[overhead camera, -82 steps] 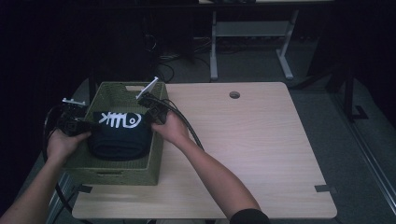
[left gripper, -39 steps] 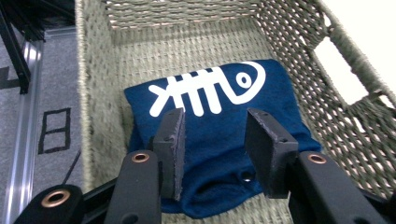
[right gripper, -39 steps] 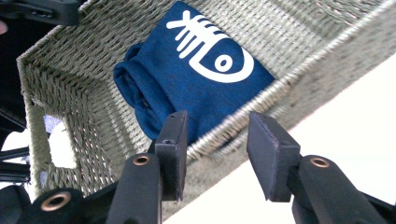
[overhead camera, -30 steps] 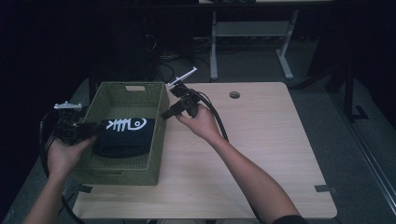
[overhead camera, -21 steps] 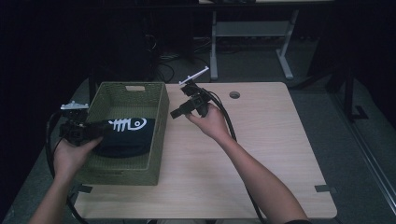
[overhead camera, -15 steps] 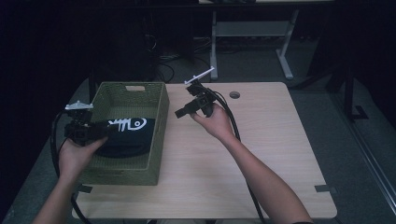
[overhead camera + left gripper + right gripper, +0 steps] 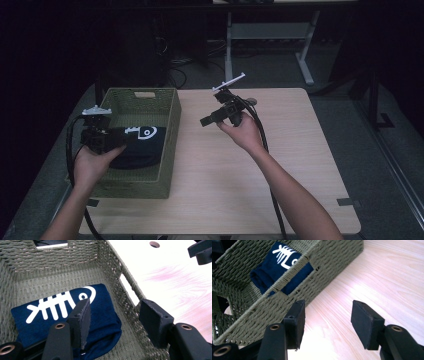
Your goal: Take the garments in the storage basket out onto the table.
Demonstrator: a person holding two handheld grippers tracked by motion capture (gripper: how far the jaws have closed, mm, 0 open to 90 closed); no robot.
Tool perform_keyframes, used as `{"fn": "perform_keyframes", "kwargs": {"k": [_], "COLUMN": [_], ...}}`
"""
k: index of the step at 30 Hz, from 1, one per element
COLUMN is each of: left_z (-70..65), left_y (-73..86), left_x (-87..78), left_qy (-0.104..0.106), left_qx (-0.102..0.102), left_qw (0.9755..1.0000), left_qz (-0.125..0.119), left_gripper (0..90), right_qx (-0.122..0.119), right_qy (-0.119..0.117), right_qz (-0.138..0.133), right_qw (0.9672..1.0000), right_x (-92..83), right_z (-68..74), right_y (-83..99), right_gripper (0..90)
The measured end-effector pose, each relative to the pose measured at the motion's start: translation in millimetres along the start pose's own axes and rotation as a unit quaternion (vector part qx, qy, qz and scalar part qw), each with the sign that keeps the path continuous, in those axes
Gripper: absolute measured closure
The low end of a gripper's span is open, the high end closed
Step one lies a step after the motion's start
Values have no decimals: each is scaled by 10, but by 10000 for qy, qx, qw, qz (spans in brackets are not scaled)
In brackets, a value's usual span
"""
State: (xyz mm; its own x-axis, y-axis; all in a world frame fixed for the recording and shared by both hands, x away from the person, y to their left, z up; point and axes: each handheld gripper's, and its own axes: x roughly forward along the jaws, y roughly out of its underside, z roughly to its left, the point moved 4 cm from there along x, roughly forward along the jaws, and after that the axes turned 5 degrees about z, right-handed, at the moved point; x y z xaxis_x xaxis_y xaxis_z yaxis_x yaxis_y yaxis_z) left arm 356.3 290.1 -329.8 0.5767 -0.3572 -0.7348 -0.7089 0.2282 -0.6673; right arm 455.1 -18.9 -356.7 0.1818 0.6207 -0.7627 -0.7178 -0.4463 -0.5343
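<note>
Your left gripper (image 7: 113,322) is hovering over the green basket (image 7: 172,107), its jaws apart, just opening, and holding nothing. Your right gripper (image 7: 327,322) is hanging over the table (image 7: 300,160) beside the basket, likewise opening and empty. The folded navy shirt (image 7: 100,305) is lying on the basket's floor.
</note>
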Motion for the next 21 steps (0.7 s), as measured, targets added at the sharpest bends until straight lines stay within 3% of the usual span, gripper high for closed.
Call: {"fn": "perform_keyframes", "kwargs": {"k": [10,21], "left_z": [-160,-516], "left_y": [-55,-159], "left_x": [45,165], "left_qy": [131,465], "left_qx": [124,418], "left_qw": [9998,9980], "left_qz": [-26,-69], "left_gripper": [417,400], "right_qx": [144,327], "right_qy": [61,165], "right_qz": [-43,-75], "right_qw": [9999,9993], "right_x": [-100,-221], "right_z": [-127,-326], "right_y": [112,319], "right_gripper": [421,409]}}
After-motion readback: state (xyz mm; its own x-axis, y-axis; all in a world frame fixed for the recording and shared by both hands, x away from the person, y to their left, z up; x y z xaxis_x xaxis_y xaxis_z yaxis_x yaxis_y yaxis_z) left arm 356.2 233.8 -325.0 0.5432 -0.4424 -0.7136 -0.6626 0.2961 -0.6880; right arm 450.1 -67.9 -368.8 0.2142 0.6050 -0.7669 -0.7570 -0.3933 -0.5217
